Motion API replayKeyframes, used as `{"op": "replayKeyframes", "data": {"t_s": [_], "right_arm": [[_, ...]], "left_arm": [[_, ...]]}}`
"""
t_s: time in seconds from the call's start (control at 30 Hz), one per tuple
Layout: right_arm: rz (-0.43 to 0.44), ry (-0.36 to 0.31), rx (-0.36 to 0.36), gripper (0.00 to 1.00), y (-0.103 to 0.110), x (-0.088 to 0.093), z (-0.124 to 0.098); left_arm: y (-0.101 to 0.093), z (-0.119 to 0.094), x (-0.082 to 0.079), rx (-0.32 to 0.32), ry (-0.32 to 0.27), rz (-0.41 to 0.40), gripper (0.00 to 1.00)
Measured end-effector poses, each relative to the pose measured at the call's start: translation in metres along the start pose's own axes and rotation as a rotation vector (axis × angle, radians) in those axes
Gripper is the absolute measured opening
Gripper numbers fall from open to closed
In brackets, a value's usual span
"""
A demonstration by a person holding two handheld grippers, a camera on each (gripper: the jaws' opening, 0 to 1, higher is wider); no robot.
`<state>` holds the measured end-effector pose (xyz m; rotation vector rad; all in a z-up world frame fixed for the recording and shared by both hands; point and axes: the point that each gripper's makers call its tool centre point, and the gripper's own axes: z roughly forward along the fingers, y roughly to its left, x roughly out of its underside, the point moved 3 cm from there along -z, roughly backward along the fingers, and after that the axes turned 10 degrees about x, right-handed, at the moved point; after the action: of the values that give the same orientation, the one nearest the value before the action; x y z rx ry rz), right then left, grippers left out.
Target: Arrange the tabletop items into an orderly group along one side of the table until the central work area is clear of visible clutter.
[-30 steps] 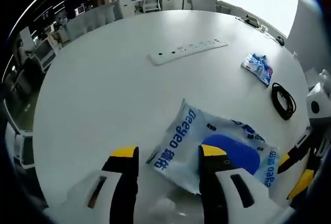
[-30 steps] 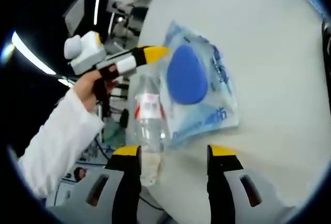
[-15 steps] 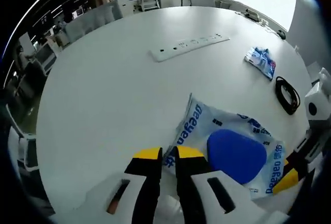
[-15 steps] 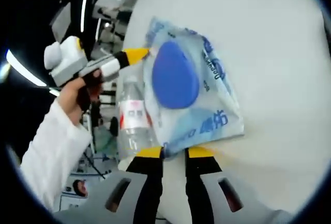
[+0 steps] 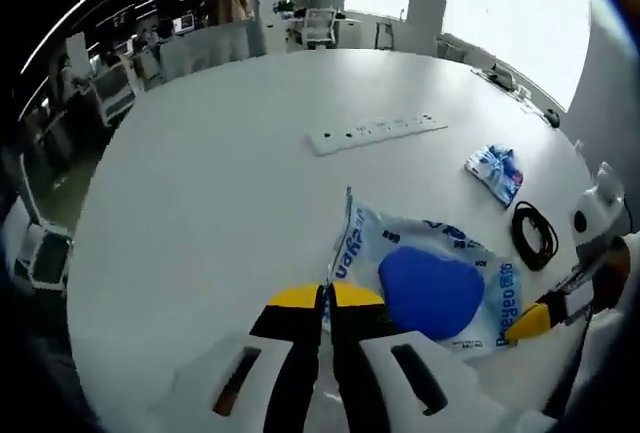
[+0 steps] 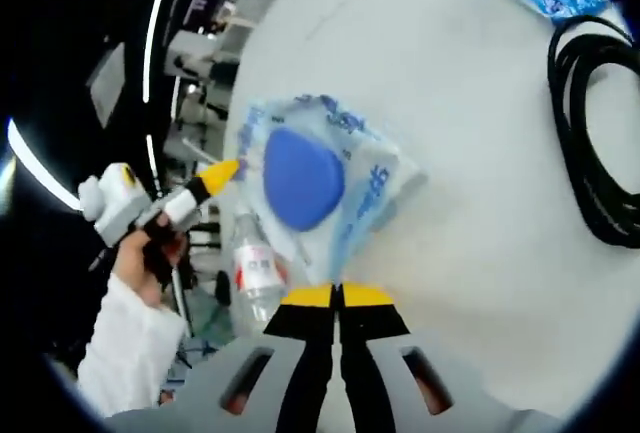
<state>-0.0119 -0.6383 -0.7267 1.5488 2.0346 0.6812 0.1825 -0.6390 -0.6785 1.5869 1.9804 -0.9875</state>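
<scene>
The clear bag [image 5: 430, 278] with a blue pad inside lies at the white surface [image 5: 210, 183] edge, pinched at opposite corners by the left tool [image 5: 327, 298] and right tool [image 6: 337, 296]; a black cable [image 6: 595, 143] coils nearby

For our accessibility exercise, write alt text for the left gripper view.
The left gripper is shut on the edge of a clear plastic bag holding a blue pad, on a round white table. Beyond lie a power strip, a small blue packet and a coiled black cable.
</scene>
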Motion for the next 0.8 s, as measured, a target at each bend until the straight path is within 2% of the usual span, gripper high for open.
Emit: {"op": "replayKeyframes", "data": {"t_s": [0.03,0.13,0.23,0.47,0.57,0.67,0.73,0.8], "right_arm": [[-0.016,-0.003,0.001,0.00,-0.001,-0.003,-0.004],[-0.047,-0.077,-0.008,0.00,0.000,-0.022,-0.020],[-0.026,-0.129,-0.035,0.00,0.001,-0.036,-0.037],[-0.001,-0.186,-0.079,0.00,-0.003,-0.051,-0.068],[-0.054,-0.249,-0.090,0.00,-0.006,-0.060,-0.087],[-0.020,-0.298,-0.141,0.00,-0.008,-0.070,-0.108],[-0.041,-0.337,-0.174,0.00,-0.007,-0.077,-0.121],[-0.084,-0.380,-0.255,0.00,0.000,-0.084,-0.136]], "left_arm": [[-0.003,-0.006,-0.002,-0.011,-0.016,-0.015,0.00],[-0.014,-0.016,-0.005,-0.026,-0.049,-0.018,0.00],[-0.025,-0.026,-0.008,-0.031,-0.083,-0.035,0.00],[-0.054,-0.046,-0.015,-0.019,-0.141,-0.031,0.00],[-0.072,-0.052,-0.015,-0.001,-0.160,-0.040,0.00],[-0.088,-0.055,-0.011,0.009,-0.166,-0.031,0.00],[-0.098,-0.058,-0.008,0.016,-0.176,-0.035,0.00],[-0.107,-0.061,-0.007,0.022,-0.197,-0.050,0.00]]}}
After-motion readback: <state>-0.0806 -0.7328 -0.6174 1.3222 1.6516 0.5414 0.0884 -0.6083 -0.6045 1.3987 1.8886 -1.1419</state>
